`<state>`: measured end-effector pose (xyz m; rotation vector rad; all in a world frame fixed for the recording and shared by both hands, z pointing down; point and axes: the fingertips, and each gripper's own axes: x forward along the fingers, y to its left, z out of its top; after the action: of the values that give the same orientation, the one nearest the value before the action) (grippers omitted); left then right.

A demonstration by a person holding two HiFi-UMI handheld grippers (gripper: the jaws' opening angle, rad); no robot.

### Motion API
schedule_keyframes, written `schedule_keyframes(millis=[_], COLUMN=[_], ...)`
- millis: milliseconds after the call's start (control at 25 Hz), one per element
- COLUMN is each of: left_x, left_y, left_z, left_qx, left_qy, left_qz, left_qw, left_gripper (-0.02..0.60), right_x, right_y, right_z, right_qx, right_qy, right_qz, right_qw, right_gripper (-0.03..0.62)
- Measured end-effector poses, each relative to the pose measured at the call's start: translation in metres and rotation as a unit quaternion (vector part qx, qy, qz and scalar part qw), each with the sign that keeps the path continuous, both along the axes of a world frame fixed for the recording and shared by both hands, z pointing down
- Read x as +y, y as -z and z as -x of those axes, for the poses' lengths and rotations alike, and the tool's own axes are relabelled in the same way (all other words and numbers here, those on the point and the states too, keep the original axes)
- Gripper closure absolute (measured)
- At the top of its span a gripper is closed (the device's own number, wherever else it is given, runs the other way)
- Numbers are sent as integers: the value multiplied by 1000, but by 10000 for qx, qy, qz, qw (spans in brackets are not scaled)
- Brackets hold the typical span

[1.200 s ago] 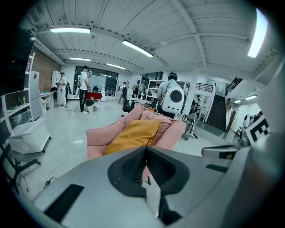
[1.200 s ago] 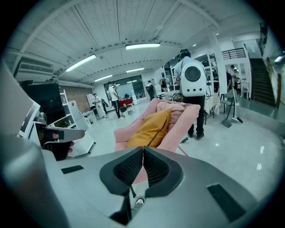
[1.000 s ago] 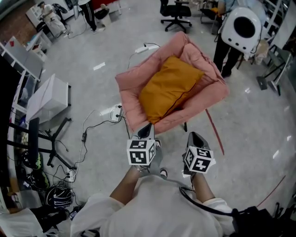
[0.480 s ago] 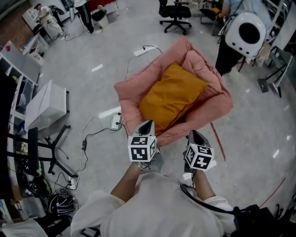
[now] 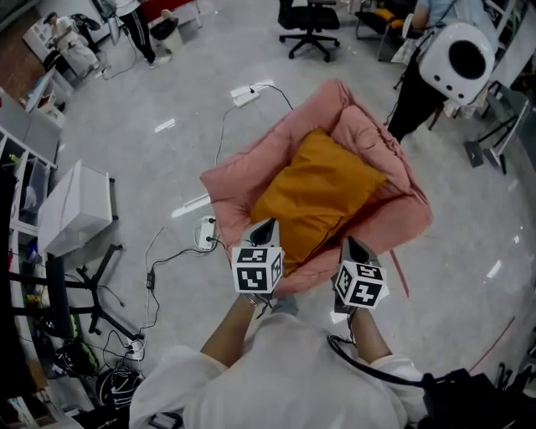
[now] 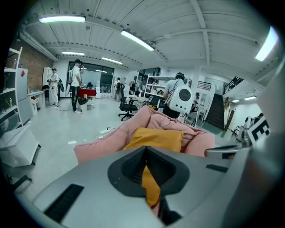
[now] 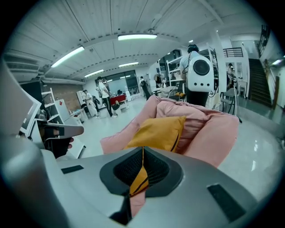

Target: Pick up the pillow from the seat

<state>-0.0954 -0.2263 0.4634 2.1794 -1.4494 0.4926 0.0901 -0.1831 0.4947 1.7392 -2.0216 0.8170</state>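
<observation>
An orange pillow (image 5: 322, 191) (image 6: 156, 139) (image 7: 156, 132) lies on a pink padded seat (image 5: 239, 180) (image 6: 102, 147) (image 7: 209, 129). My left gripper (image 5: 265, 230) (image 6: 146, 153) hovers just short of the seat's near edge, jaws shut with nothing between them. My right gripper (image 5: 352, 245) (image 7: 143, 156) hangs beside it at the near right edge, also shut and empty. Both point toward the pillow from the front. Neither touches the seat or pillow.
A white box (image 5: 75, 209) on a stand sits at the left, with cables and a power strip (image 5: 206, 232) on the floor near the seat. Office chairs (image 5: 306, 21) and a person with a white backpack (image 5: 456, 54) stand behind the seat.
Both grippers have come forward toward the seat; the seat and pillow now lie closer and lower in the head view.
</observation>
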Motion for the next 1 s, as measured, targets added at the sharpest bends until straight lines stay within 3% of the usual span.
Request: schedule_keyframes(millis=[440, 720, 1000], left_x=[-72, -75, -74], left_y=[-31, -53, -76], left_z=[5, -5, 14], left_qx=[158, 9, 14], left_qy=[-331, -501, -314], left_qz=[397, 642, 927], left_qw=[9985, 9967, 9952], left_gripper=[574, 574, 574], right_x=[-58, -65, -64], right_y=[-6, -28, -45], right_z=[17, 17, 33], right_qx=[234, 96, 172], right_qy=[-142, -209, 40], right_qz=[242, 509, 712], right_qw=[9993, 9984, 9973], right_gripper=[564, 564, 563])
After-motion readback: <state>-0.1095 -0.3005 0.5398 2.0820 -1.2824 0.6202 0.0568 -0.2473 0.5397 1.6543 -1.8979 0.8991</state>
